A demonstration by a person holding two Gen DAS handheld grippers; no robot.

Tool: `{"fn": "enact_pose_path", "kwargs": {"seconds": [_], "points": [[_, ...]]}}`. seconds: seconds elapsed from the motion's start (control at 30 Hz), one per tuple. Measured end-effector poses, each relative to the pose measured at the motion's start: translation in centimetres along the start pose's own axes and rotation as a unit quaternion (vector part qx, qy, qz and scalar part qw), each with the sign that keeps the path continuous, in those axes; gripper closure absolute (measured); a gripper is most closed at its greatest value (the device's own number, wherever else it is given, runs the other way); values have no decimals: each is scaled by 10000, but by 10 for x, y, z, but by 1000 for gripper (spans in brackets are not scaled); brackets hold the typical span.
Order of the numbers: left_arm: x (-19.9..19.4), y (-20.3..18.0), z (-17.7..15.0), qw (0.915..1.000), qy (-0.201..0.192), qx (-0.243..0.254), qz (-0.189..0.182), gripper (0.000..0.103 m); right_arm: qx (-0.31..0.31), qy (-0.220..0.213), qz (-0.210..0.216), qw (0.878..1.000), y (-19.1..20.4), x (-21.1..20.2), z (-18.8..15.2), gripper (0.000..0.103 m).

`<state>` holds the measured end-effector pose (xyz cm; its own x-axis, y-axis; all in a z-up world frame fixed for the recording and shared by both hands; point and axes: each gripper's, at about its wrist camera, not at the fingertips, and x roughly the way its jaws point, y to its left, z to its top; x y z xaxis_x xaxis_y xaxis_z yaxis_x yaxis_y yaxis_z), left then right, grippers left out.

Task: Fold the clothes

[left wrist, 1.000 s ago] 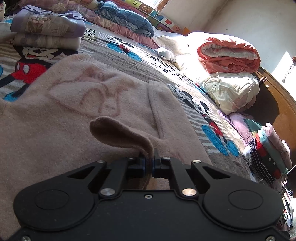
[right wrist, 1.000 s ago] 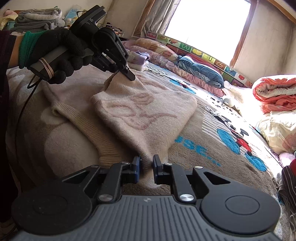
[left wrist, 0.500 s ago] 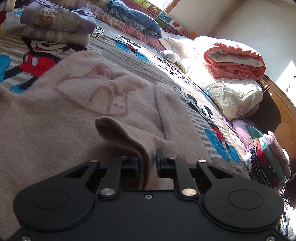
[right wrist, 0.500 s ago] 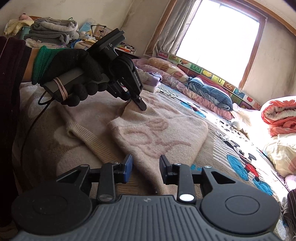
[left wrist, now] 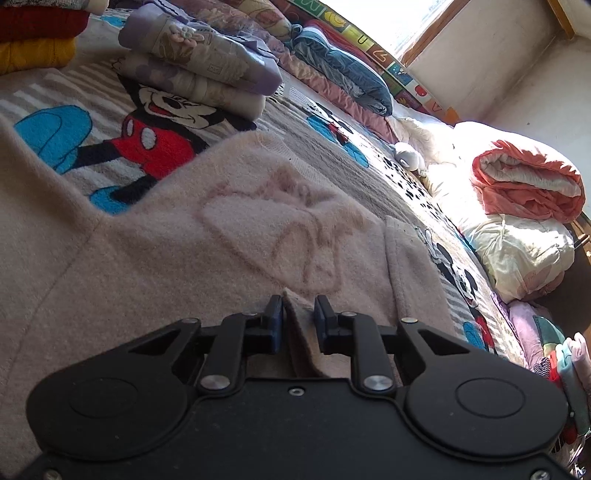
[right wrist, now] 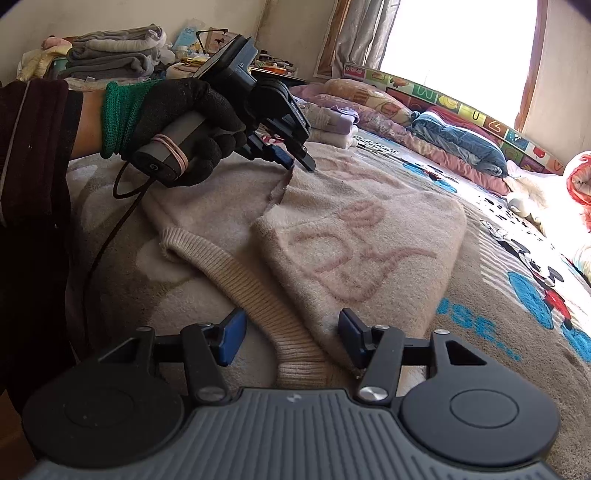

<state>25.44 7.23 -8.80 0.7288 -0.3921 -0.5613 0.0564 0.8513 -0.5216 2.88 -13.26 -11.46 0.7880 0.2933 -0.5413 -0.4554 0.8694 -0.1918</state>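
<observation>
A beige-pink fleece sweater (left wrist: 236, 236) with a pink embossed design lies folded on the Mickey Mouse bedspread (left wrist: 155, 136); it also shows in the right wrist view (right wrist: 362, 236). My left gripper (left wrist: 298, 314) is open, its jaws a little apart with a raised edge of the sweater standing loosely between them; it also shows in the right wrist view (right wrist: 299, 164). My right gripper (right wrist: 288, 332) is wide open over the sweater's ribbed cuff (right wrist: 266, 306), holding nothing.
A folded purple and cream stack (left wrist: 199, 70) sits at the far side of the bed. Red and yellow folded items (left wrist: 33, 33) lie at top left. A pink and white quilt pile (left wrist: 524, 206) is on the right. More folded clothes (right wrist: 114, 51) sit on a shelf behind.
My left gripper opened and let go of the sweater edge, which dropped lower. My right gripper opened wide and released the sweater, then drew back slightly.
</observation>
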Motion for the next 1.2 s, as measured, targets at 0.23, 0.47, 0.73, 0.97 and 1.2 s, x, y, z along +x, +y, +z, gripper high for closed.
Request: {"fn": "enact_pose_path", "kwargs": {"seconds": [0.23,0.47,0.73,0.97,1.2], "points": [[-10,-13,9,9976,-330,508,321,84,-52,-686,65,9976,6,6,19,47],[-15,19,8,9986,-24,-531,39,78,-111,-584,69,9982,5,22,17,41],[-12,12,-2,9977,305,-506,-341,62,-417,-664,-112,9969,16,24,16,47],[-6,12,-3,9964,388,-488,-579,73,-431,-681,-251,9964,15,24,18,66],[-4,9,-8,9985,189,-320,-402,99,-89,-769,-73,9970,9,25,19,67]]}}
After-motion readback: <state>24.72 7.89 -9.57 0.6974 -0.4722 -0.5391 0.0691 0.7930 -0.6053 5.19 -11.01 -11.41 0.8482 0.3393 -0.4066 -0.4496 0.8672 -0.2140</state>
